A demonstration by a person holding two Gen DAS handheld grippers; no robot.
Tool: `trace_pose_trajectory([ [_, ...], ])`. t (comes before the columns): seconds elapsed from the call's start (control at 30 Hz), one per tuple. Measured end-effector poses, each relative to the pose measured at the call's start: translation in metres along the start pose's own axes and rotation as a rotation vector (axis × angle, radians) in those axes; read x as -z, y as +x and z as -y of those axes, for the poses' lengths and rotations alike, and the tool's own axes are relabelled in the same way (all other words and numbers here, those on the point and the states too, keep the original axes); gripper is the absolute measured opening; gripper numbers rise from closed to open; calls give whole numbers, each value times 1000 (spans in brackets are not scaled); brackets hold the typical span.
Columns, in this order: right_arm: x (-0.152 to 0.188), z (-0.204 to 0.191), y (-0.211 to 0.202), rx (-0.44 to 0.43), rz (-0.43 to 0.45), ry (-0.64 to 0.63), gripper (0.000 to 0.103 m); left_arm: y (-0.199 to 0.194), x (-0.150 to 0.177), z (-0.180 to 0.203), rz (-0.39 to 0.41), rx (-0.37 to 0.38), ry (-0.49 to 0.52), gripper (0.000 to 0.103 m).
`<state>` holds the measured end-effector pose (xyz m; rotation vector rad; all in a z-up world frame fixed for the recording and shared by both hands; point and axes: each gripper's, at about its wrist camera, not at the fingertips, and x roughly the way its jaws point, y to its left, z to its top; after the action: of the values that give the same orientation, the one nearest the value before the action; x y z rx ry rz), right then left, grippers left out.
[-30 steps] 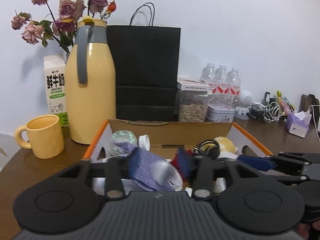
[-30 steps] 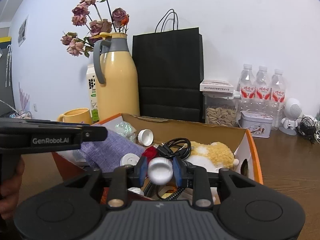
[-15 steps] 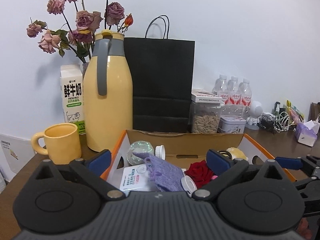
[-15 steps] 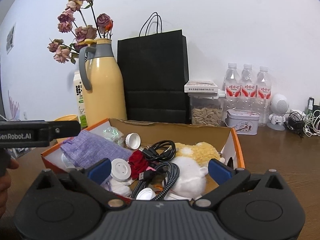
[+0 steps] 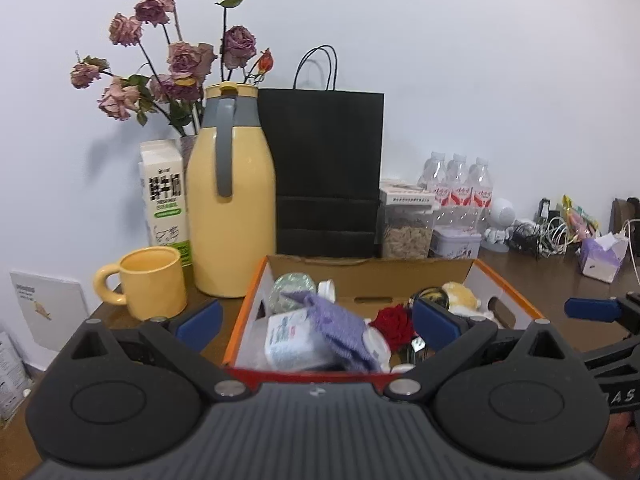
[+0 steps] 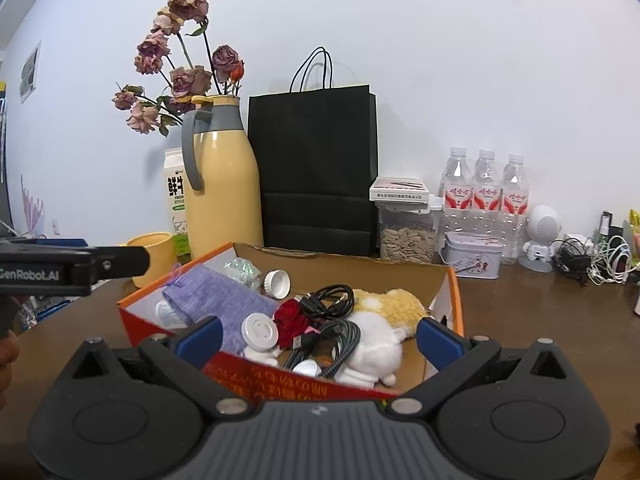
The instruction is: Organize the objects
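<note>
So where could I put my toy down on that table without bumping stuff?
Bare wood shows right of the orange box, in front of the tin and water bottles. A smaller patch lies left of the box, near the yellow mug. The box and the cables corner are crowded.

Each gripper [image 5: 316,320] [image 6: 318,332] is matte black, ribbed, with blue finger pads [image 5: 434,317], silver screws and white "GenRobot.AI" lettering.

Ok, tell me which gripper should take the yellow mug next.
Probably the left gripper: the yellow mug sits just off its left finger. From the right gripper it lies far left, behind the left gripper.
</note>
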<state>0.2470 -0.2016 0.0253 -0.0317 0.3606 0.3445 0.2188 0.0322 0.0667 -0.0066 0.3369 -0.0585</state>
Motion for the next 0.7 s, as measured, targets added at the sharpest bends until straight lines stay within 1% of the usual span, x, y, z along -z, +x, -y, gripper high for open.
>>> trace_pose_trajectory([
  [0.1,4,-2,-13,7,-13,-1,103,-12,7,0,-19,-12,6,103],
  [0.4,19,-9,-44,10,-69,5,103,-35,36,-3,-124,-61,-1,103],
  [0.7,34,-16,-58,-6,-120,18,103,-53,58,-5,-178,-78,-11,103],
])
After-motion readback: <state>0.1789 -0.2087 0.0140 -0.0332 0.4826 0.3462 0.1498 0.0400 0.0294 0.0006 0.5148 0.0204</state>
